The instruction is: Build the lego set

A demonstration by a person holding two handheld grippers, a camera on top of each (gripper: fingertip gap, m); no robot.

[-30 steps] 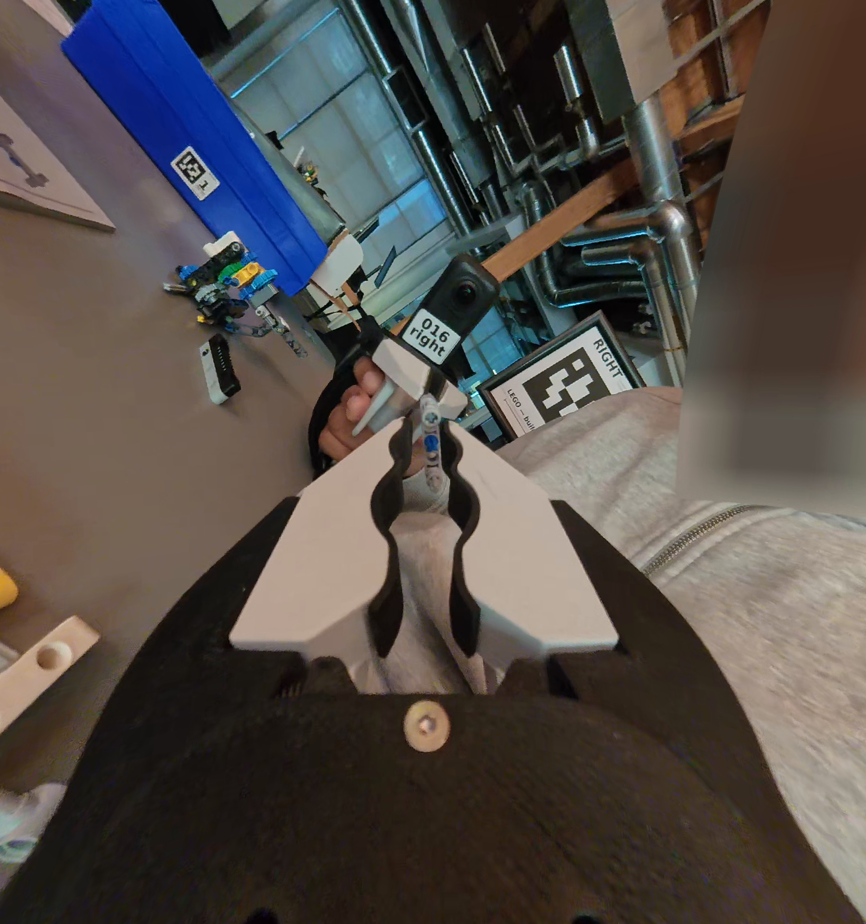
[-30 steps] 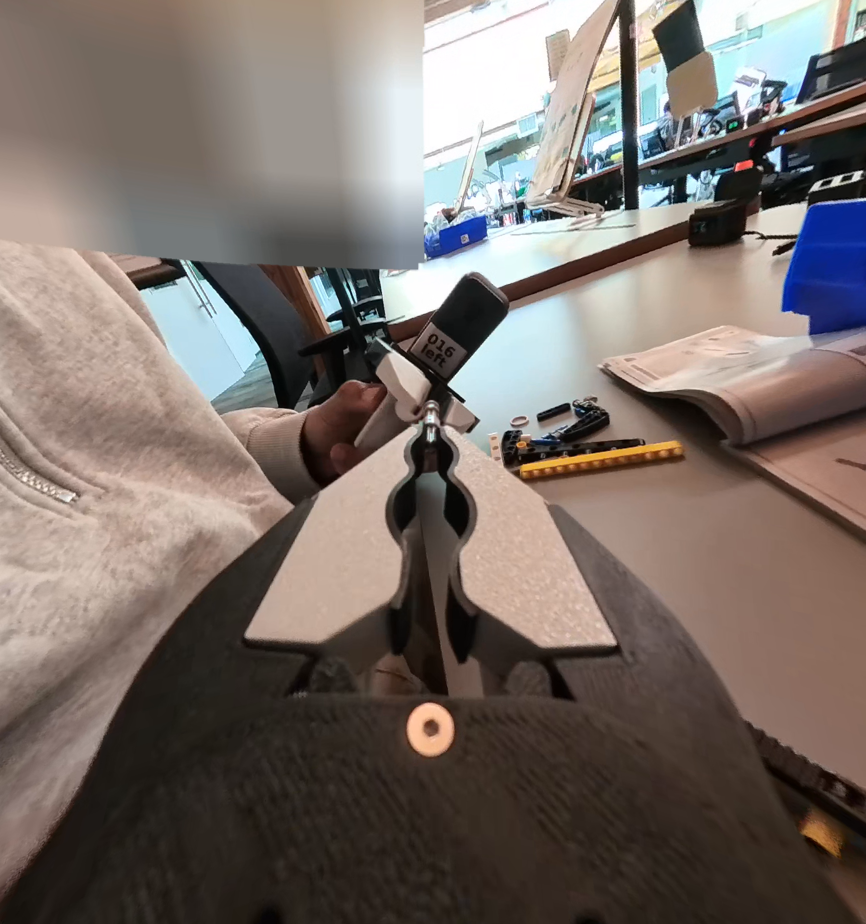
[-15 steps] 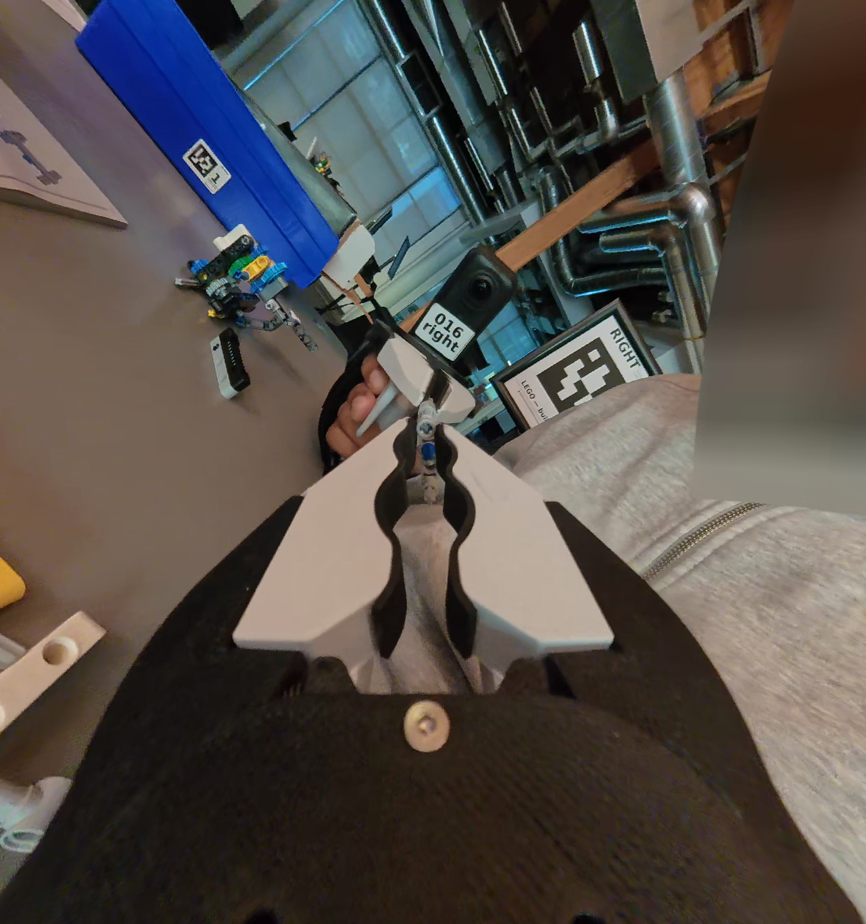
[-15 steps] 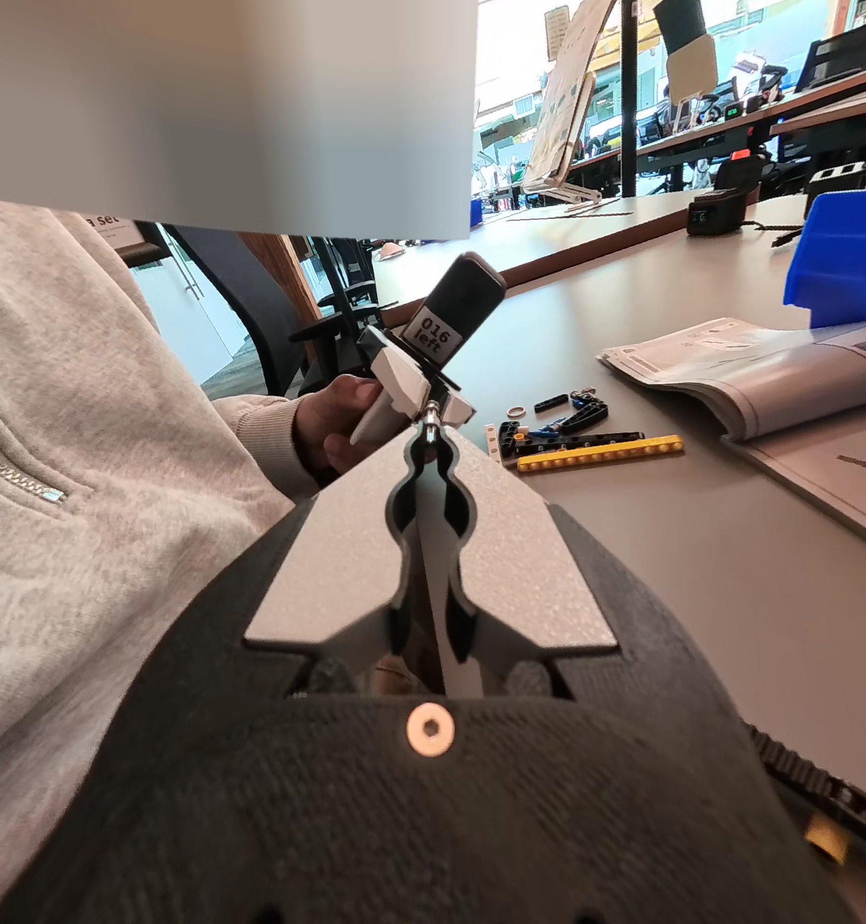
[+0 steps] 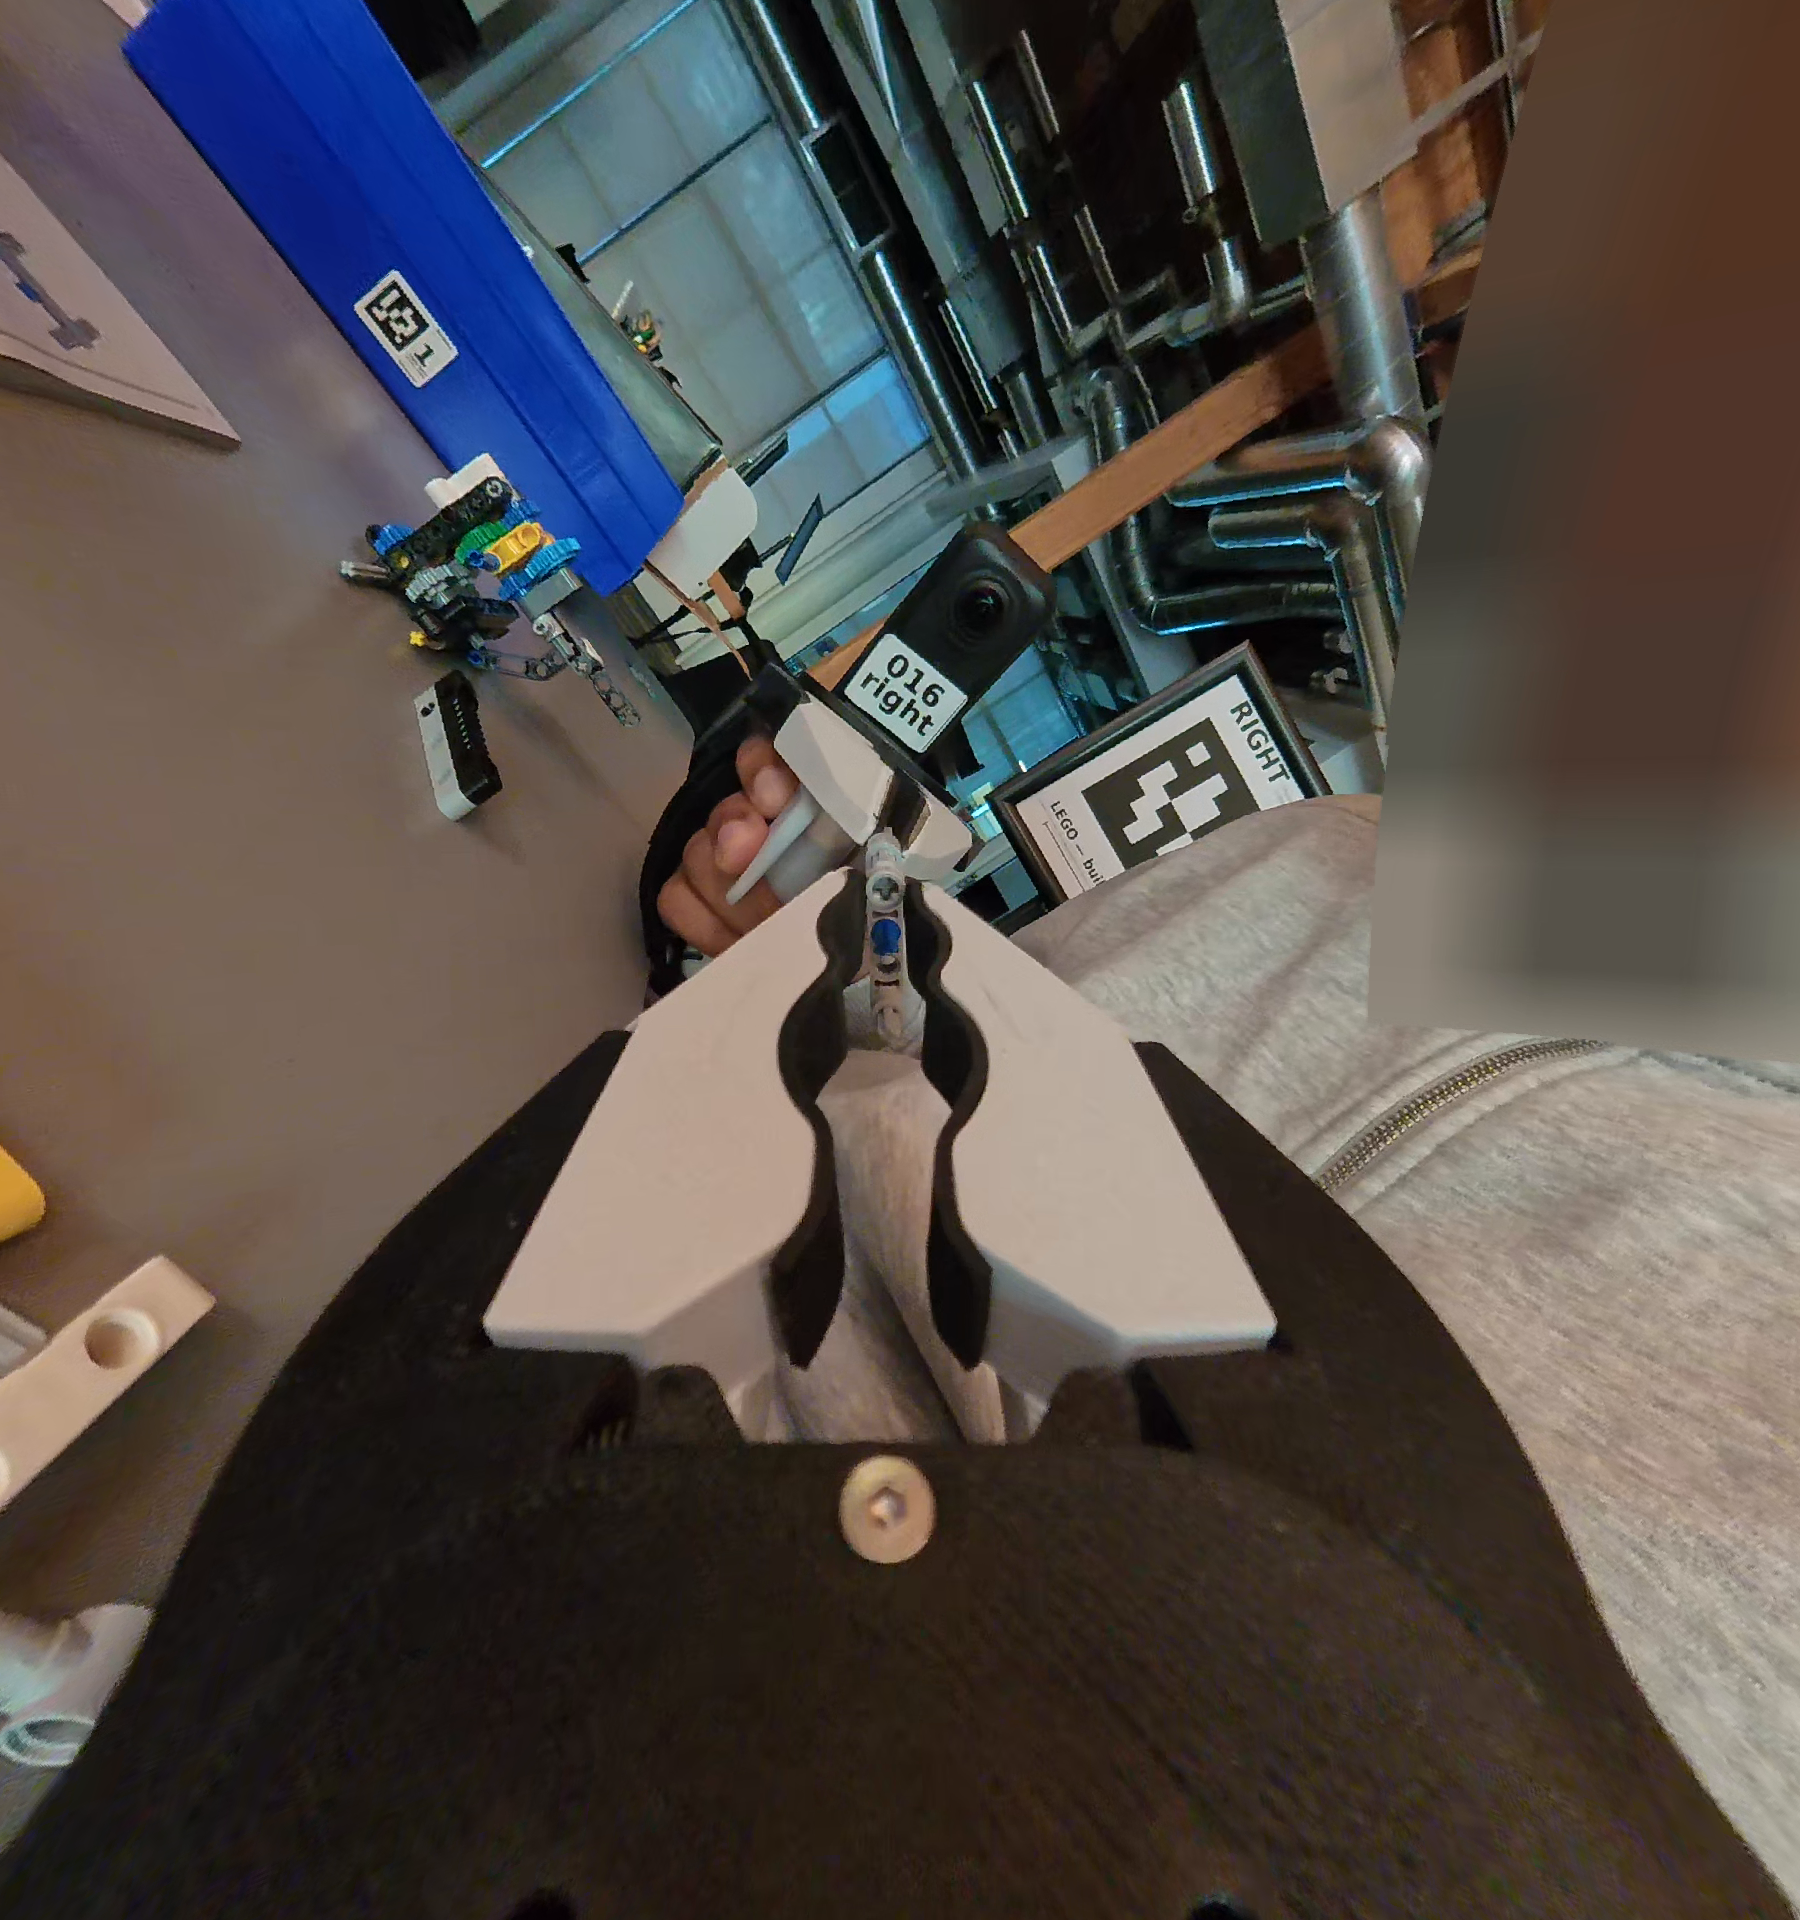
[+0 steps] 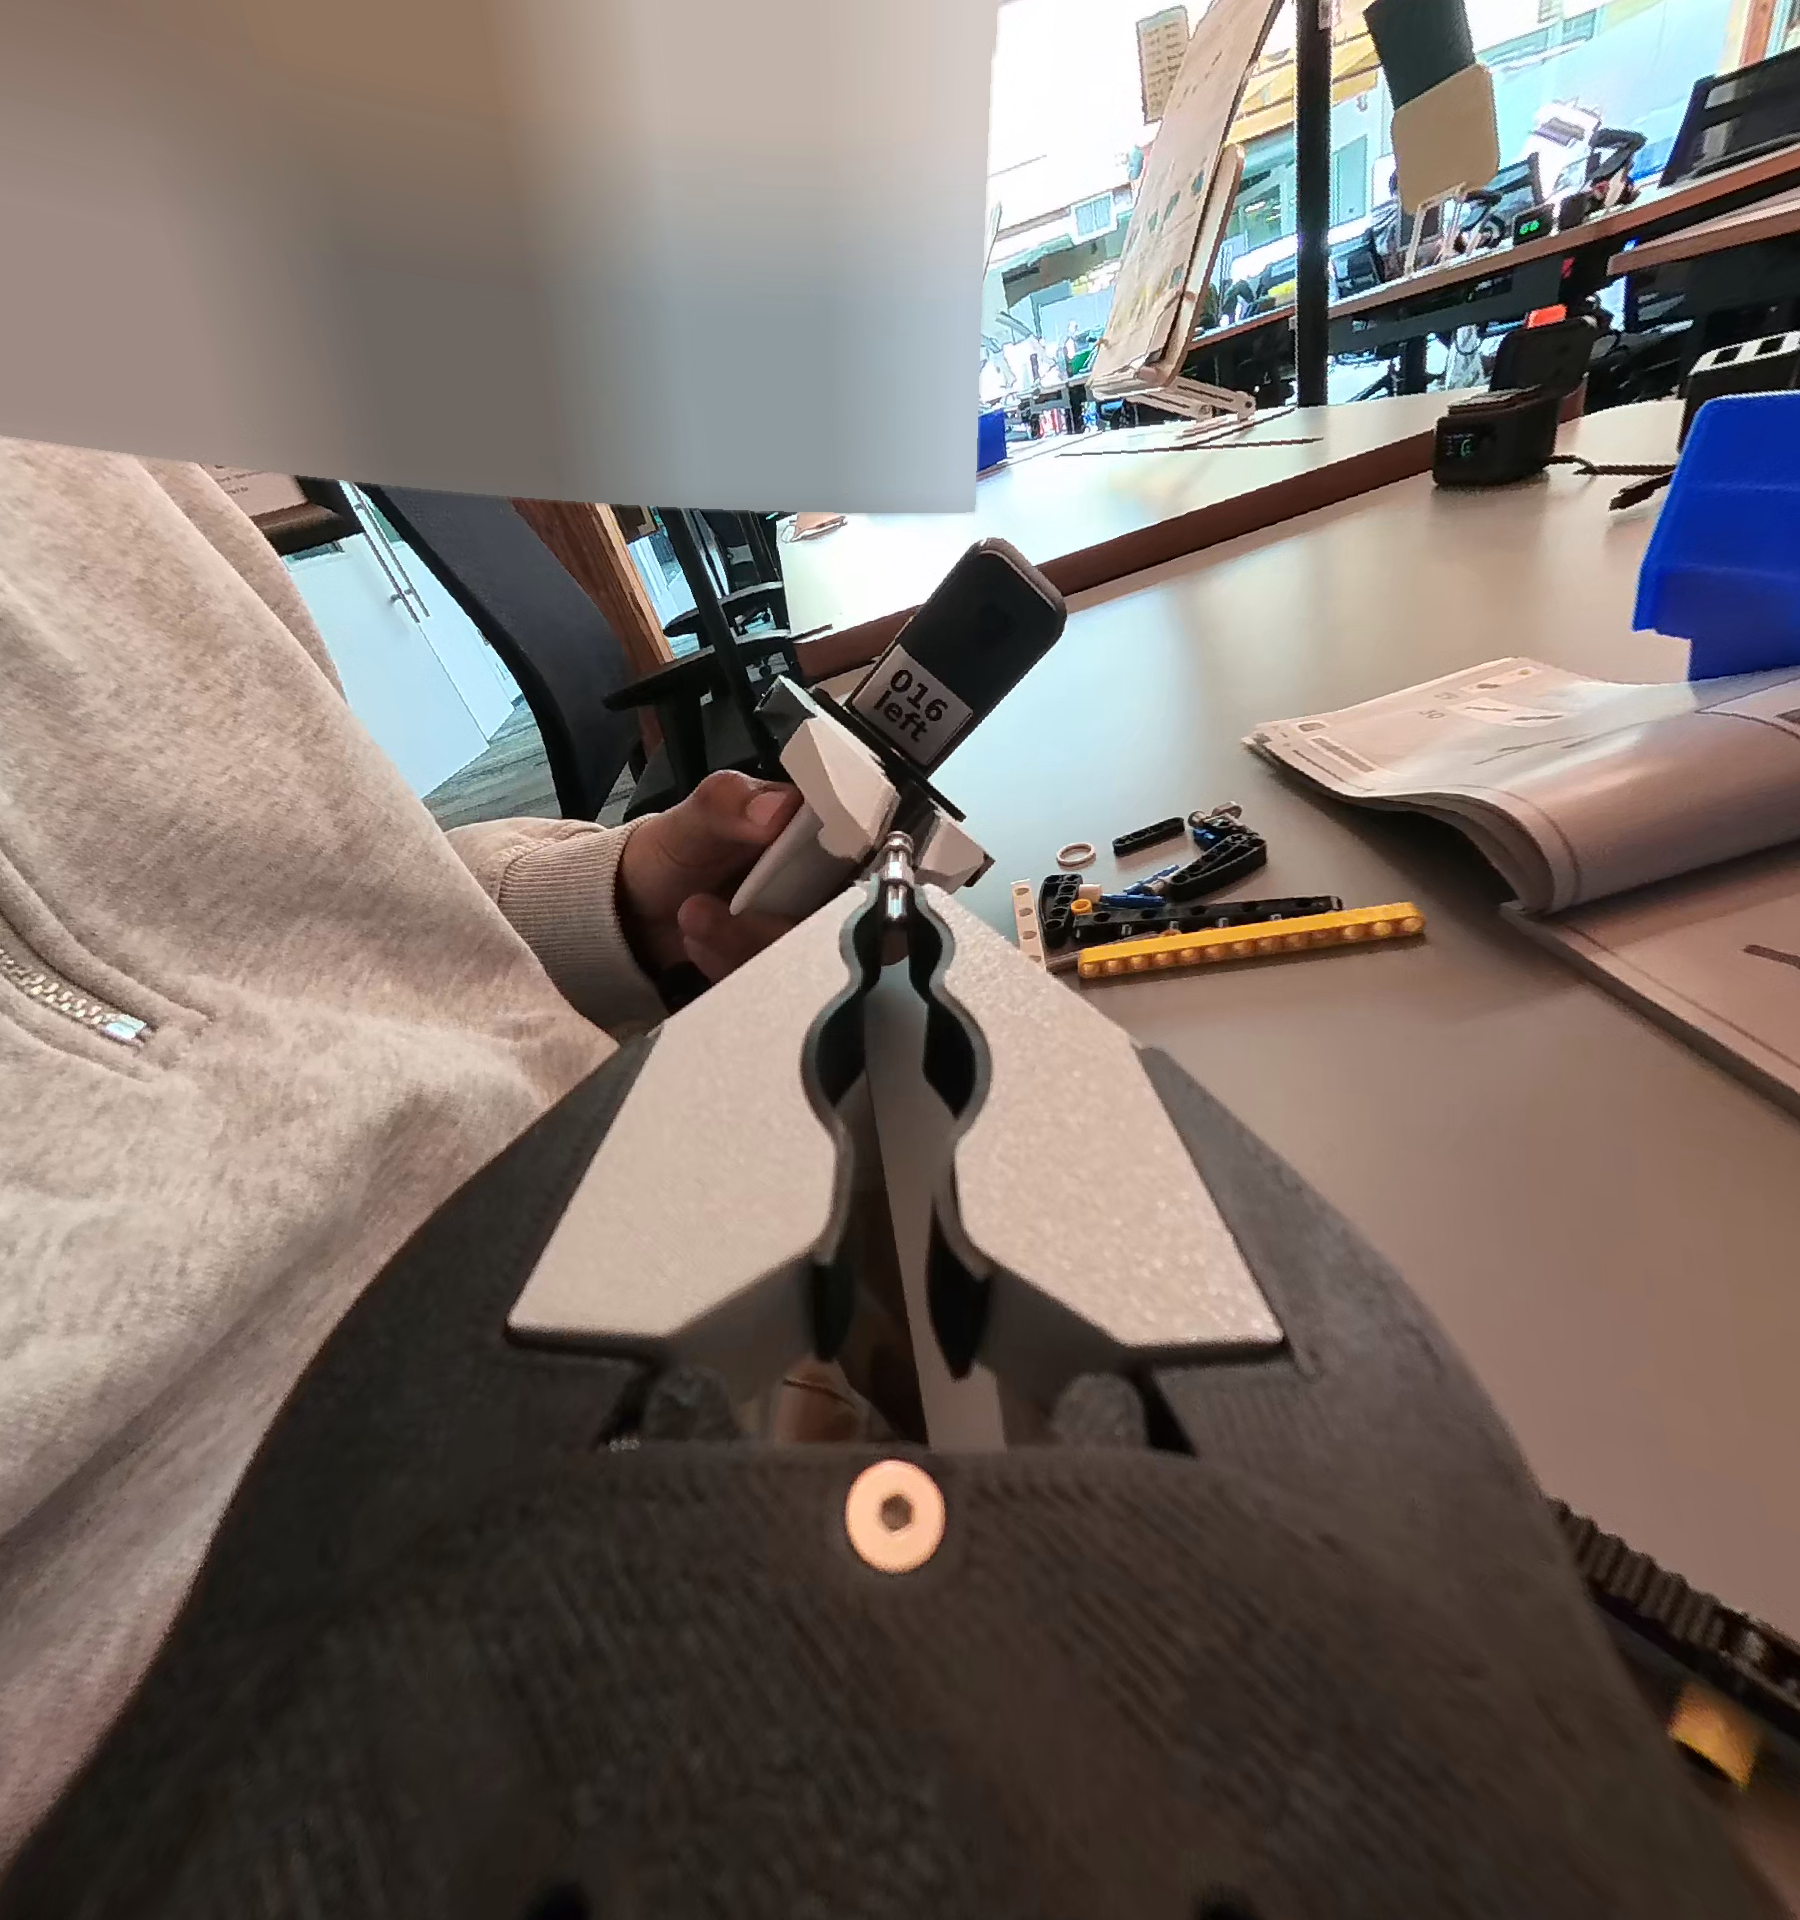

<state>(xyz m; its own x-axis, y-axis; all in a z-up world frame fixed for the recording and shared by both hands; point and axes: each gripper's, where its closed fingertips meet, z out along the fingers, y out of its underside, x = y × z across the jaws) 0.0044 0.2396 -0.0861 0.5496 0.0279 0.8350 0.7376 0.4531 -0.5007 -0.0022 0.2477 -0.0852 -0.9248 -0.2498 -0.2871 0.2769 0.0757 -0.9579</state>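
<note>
- Grey desk [image 6: 1395, 1091] in an open office; rows of other desks and chairs behind, pipes overhead in left wrist view.
- Left hand-held gripper [image 5: 883, 914]: jaws narrow, pinching a slim light-grey lego liftarm [image 5: 883, 951] w/ a blue pin through it and a cross-hole at its top end. Piece is upright, held off the desk, in front of the person's grey zip hoodie [image 5: 1498, 1195].
- Right hand-held gripper [image 6: 894, 904]: jaws nearly together on a thin grey pin/axle [image 6: 894, 873]; its tip pokes past the fingertips, meeting the left one's tips.
- Loose parts on desk: yellow beam [image 6: 1249, 940], black beams [image 6: 1187, 904], small white ring [image 6: 1075, 854].
- Part-built lego assembly [image 5: 470, 582] (blue gears, yellow, green) sits just beside blue bin [image 5: 397, 270]; white-black piece [image 5: 456, 743] near it.
- Open instruction booklet [image 6: 1561, 769] near the bin; bare desk between it and the grippers.
</note>
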